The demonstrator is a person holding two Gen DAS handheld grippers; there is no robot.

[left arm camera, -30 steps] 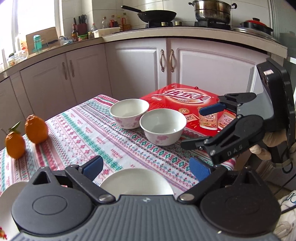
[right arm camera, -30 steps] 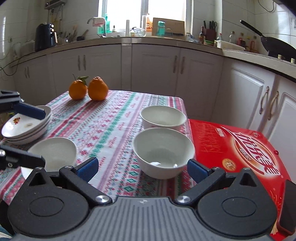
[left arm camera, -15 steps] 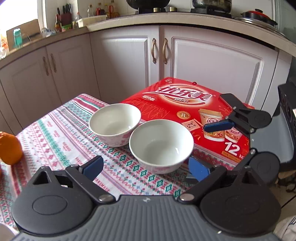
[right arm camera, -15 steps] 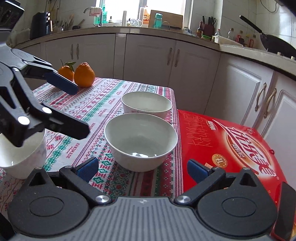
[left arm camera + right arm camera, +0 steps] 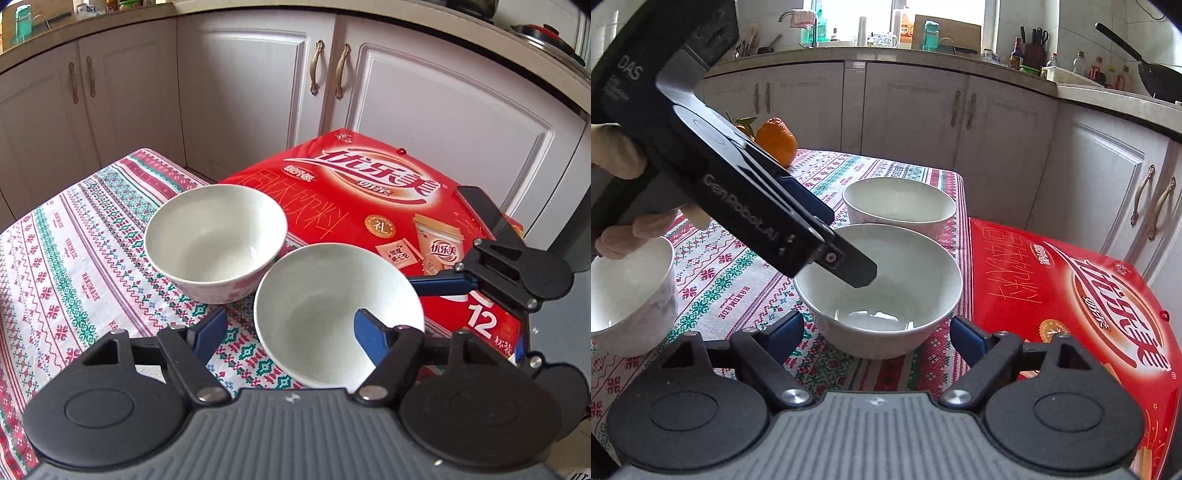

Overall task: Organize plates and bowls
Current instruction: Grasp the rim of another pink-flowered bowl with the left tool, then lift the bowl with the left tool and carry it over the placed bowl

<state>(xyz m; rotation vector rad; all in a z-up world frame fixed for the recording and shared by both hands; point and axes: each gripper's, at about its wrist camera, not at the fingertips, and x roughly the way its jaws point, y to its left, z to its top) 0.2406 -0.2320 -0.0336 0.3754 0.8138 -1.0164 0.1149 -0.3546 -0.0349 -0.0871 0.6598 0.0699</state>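
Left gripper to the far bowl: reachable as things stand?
Probably, but not directly. The left gripper's fingers have just been closing with the near bowl's rim between them, one finger down inside it, so it must lift clear first. The far bowl sits just beyond, top uncovered, nothing over it.

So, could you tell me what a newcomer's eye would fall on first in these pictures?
Probably the big red box, glaring right beside the patterned tablecloth. Next come two white bowls side by side on that cloth. The left gripper, its jaws having just been closing, straddles the wall of the near bowl with one finger inside, while the far bowl stands untouched.
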